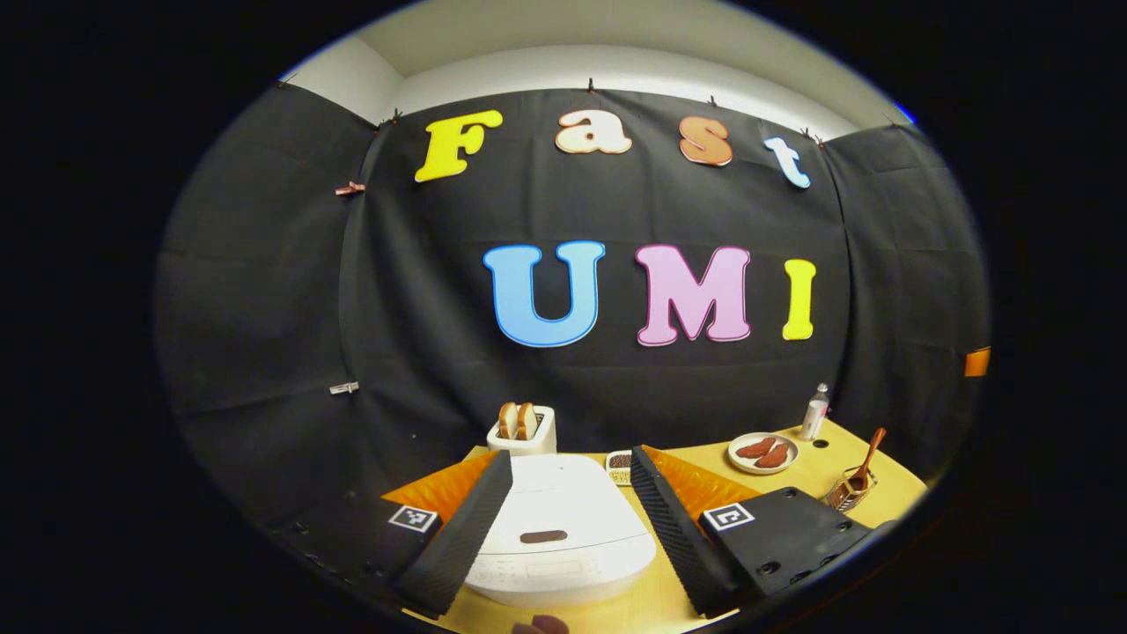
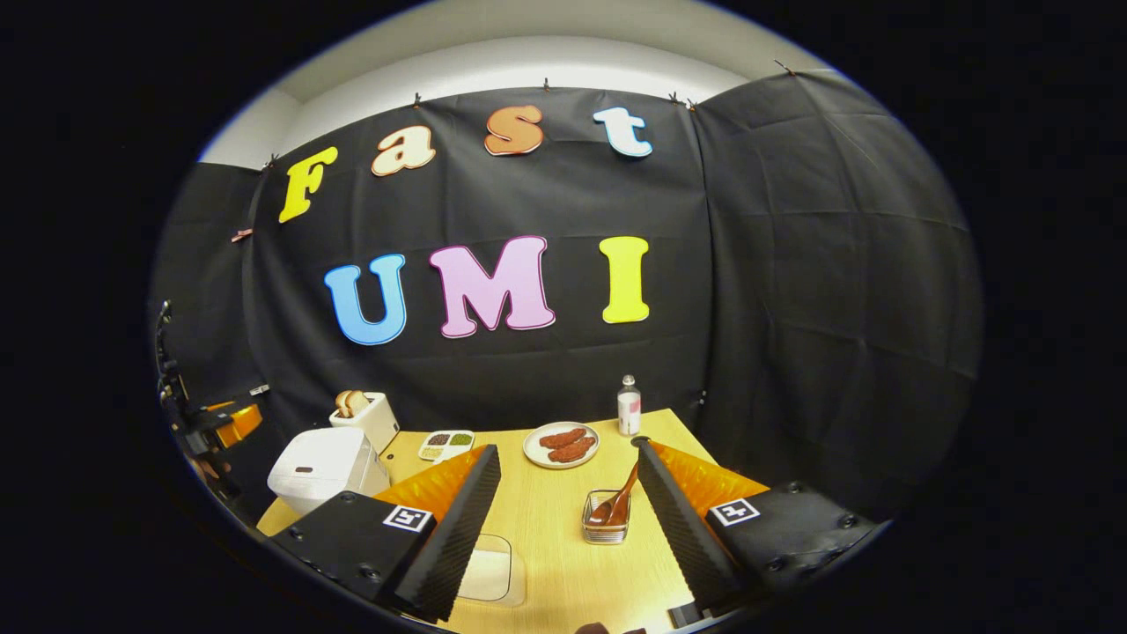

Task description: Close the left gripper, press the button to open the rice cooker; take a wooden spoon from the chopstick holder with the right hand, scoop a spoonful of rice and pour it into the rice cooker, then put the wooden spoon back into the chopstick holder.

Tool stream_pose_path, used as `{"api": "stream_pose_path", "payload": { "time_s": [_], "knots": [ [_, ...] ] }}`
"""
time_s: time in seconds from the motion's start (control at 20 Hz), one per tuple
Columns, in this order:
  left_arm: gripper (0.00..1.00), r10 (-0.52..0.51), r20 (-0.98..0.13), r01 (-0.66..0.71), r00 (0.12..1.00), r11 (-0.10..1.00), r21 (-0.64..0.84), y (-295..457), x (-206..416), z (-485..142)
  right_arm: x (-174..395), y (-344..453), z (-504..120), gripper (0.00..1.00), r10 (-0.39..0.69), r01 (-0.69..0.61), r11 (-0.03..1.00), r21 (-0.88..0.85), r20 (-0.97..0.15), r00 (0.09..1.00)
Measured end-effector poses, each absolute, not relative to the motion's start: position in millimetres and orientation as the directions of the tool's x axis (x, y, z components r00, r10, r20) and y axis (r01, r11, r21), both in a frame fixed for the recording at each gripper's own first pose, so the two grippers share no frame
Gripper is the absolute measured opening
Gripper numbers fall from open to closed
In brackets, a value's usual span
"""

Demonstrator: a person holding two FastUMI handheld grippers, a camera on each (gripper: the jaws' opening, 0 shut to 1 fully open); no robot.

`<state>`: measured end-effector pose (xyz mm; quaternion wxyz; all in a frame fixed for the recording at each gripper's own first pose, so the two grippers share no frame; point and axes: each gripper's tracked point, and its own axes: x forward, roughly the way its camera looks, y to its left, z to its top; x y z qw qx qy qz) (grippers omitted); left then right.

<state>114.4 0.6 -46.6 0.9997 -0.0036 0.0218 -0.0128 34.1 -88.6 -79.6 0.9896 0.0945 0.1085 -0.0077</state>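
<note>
The white rice cooker (image 1: pixel 559 528) sits on the yellow table (image 1: pixel 656 599), with its lid down. On the near part of the lid is a small dark oval button (image 1: pixel 543 536). The left gripper (image 1: pixel 572 519) is over the cooker with its 2 black fingers (image 1: pixel 462 537) spread wide, 1 on each side of the lid, gripping nothing.

In the right gripper view the cooker (image 2: pixel 324 468) stands at the left side of the table (image 2: pixel 550 528). The wooden spoon (image 2: pixel 619 502) leans in the small wire chopstick holder (image 2: pixel 606 519), near the middle of the table and well apart from the cooker. The right gripper (image 2: pixel 572 519) is near the holder, its 2 fingers (image 2: pixel 678 519) wide apart and holding nothing. The holder is between the fingers, closer to the right one.

Just behind the cooker is a white toaster (image 2: pixel 368 416) with 2 slices of bread sticking up. To the right of it lies a small tray (image 2: pixel 446 444) with grains in 4 little parts. Farther right is a round plate (image 2: pixel 561 445) with reddish-brown pieces of food on it. A small bottle (image 2: pixel 628 408) stands at the far edge of the table. A pale flat square dish (image 2: pixel 489 568) lies on the near part of the table, partly hidden by the left finger.
</note>
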Motion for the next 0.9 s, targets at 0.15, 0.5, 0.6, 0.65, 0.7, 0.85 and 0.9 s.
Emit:
{"api": "stream_pose_path", "payload": {
  "time_s": [0.15,0.5,0.6,0.65,0.7,0.85,0.9],
  "knots": [
    [0.93,-0.059,0.001,0.059,0.998,0.998,0.005,-4.8,93.8,-23.2,34.7,-80.1,-67.3,0.98,0.011,0.018,0.987,0.162,-0.177,0.984],
    [0.93,-0.081,0.036,0.080,0.996,0.996,0.025,-12.8,61.3,-4.2,35.0,-61.3,-33.9,1.00,0.017,-0.008,0.990,0.138,-0.060,0.998],
    [0.93,-0.091,0.036,0.090,0.995,0.996,0.021,-13.9,55.7,-3.6,35.9,-61.9,-30.5,0.98,0.010,-0.005,0.993,0.114,-0.038,0.999],
    [0.93,-0.093,0.032,0.092,0.995,0.996,0.015,-13.4,53.8,-4.9,36.3,-62.1,-31.0,0.98,0.008,-0.004,0.994,0.105,-0.036,0.999],
    [0.94,-0.096,0.028,0.095,0.995,0.995,0.009,-13.2,52.1,-7.5,37.0,-60.7,-32.4,0.98,0.007,-0.003,0.995,0.099,-0.035,0.999],
    [0.94,-0.090,0.018,0.089,0.996,0.996,0.015,-8.9,50.2,-10.1,38.4,-59.7,-34.0,0.98,0.003,-0.001,0.997,0.077,-0.034,0.999],
    [0.94,-0.088,0.020,0.088,0.996,0.996,0.023,-7.3,50.0,-9.5,40.1,-59.0,-34.3,0.98,0.002,0.000,0.997,0.076,-0.033,0.999]
  ]
}}
